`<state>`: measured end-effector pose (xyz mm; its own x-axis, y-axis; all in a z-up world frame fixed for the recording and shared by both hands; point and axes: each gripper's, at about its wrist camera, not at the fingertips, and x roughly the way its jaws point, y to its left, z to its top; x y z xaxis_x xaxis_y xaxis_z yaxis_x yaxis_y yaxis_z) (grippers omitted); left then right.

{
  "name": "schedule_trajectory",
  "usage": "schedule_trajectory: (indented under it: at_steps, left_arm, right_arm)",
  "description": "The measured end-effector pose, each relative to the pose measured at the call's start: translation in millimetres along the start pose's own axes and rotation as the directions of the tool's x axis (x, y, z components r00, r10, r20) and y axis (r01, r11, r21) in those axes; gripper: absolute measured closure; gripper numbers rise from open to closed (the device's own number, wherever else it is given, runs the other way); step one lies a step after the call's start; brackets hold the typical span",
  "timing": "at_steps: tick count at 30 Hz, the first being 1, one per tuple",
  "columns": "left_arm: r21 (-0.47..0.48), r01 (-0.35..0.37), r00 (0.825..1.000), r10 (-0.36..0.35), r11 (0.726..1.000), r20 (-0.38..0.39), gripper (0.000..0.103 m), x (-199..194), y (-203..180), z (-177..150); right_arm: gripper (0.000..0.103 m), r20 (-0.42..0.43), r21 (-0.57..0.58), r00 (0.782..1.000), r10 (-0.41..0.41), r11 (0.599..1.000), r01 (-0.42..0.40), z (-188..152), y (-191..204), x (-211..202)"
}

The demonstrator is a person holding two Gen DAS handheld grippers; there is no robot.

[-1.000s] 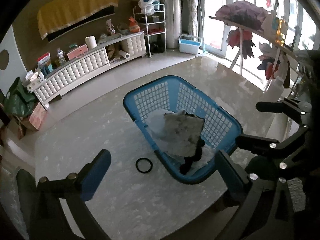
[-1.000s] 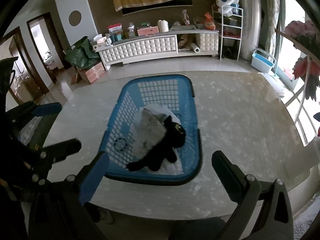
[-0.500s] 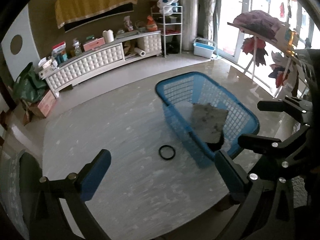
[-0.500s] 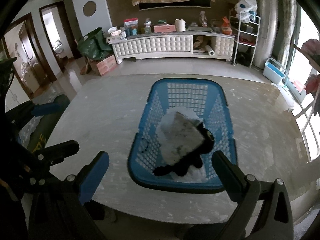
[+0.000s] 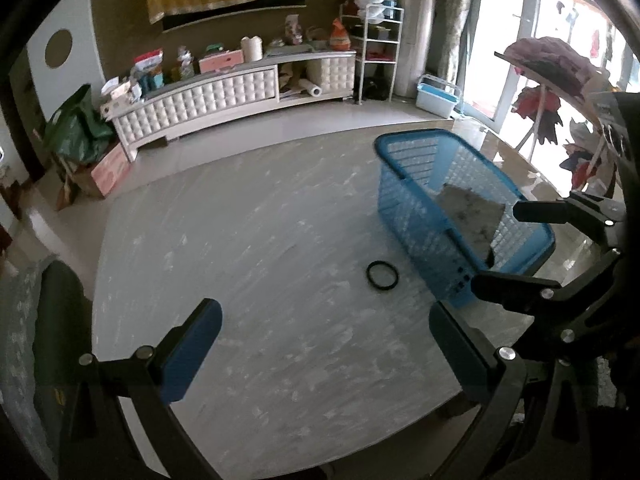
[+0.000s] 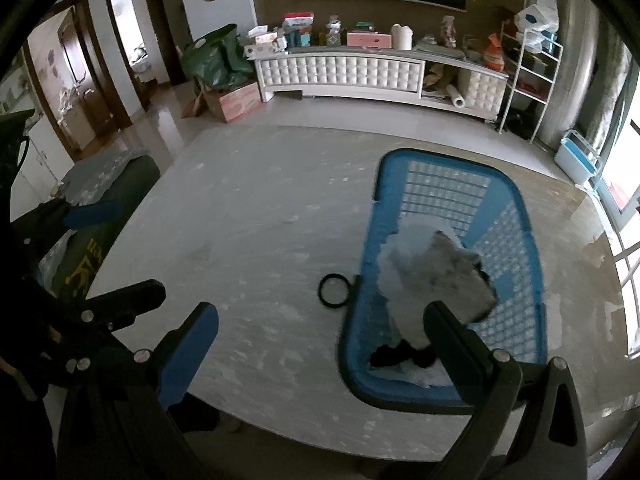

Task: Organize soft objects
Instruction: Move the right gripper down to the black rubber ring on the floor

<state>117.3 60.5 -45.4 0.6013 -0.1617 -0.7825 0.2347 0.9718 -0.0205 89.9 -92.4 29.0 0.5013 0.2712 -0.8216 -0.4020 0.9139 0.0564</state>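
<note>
In the left wrist view, the left gripper (image 5: 326,350) hangs over the near part of a pale marble-patterned table (image 5: 248,240), its blue-padded jaws spread wide with nothing between them. A blue plastic laundry basket (image 5: 416,204) stands near the table's right edge, and a grey soft cloth (image 5: 470,214) lies inside it, partly hidden by the lattice wall. A black ring (image 5: 383,275) lies flat on the table just beside the basket's near left corner, apart from it. The right gripper's dark frame (image 5: 560,248) crosses the right side of this view. In the right wrist view, the right gripper (image 6: 320,346) also stands wide open and empty above the table's near edge. The basket (image 6: 516,216) sits toward the right, holding the grey cloth (image 6: 452,276) on top of a white fabric (image 6: 394,256), with a black soft item (image 6: 394,354) at the basket's near end. The ring (image 6: 333,290) here appears to touch the basket's left wall. A dark green item at the table's left edge carries yellow lettering (image 6: 82,266), too blurred to read.
</note>
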Motion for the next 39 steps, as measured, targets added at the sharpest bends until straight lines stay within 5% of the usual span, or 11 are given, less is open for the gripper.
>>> schedule_trajectory:
  at_steps: [22, 30, 39]
  left_arm:
    - [-0.142, -0.007, 0.995, -0.008, 0.990, -0.102, 0.000, 60.5, 74.9, -45.0]
    - [-0.131, -0.027, 0.995, 0.013, 0.991, -0.103, 0.000, 89.8, 81.8, -48.5]
    - [-0.082, -0.052, 0.991, 0.041, 0.995, -0.126, 0.000, 122.7, 86.7, -40.6]
  right_arm:
    - [0.008, -0.137, -0.091, 0.989, 0.049, 0.994, -0.062, 10.6, 40.5, 88.8]
    - [0.010, -0.125, -0.135, 0.992, -0.023, 0.991, 0.006, 16.6, 43.0, 112.8]
    - [0.016, -0.205, -0.092, 0.977, -0.050, 0.995, 0.032, 13.0, 35.1, 153.1]
